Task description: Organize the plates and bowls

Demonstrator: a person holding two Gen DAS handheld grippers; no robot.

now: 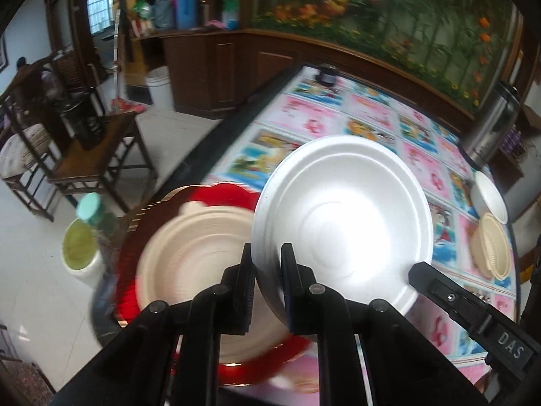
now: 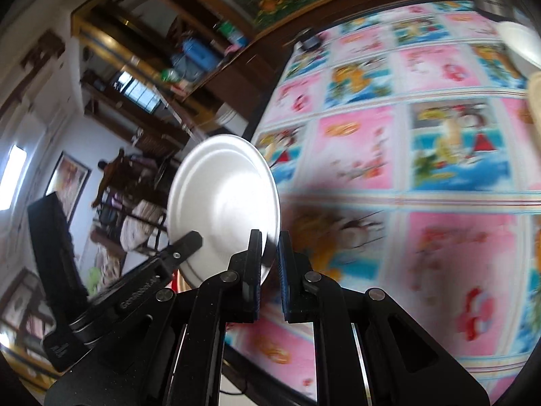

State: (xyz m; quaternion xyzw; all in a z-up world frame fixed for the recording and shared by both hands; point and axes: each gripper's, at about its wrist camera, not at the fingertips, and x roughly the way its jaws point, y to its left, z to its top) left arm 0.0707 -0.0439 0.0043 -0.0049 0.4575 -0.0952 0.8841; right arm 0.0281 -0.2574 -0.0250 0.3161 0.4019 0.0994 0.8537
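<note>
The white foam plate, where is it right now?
The white foam plate is gripped at its rim by the left gripper and the right gripper, above the red tray.

Table [image 1: 365, 108] under a cartoon-print cloth; on it: red tray [image 1: 209, 199] with beige bowl [image 1: 199, 257], far-edge bowls [image 1: 492, 247], steel flask [image 1: 490, 125]

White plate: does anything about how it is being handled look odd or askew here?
Yes: both grippers pinch the same white plate by its rim, left gripper and right gripper, holding it tilted in the air above the table. No damage or spill shows.
</note>
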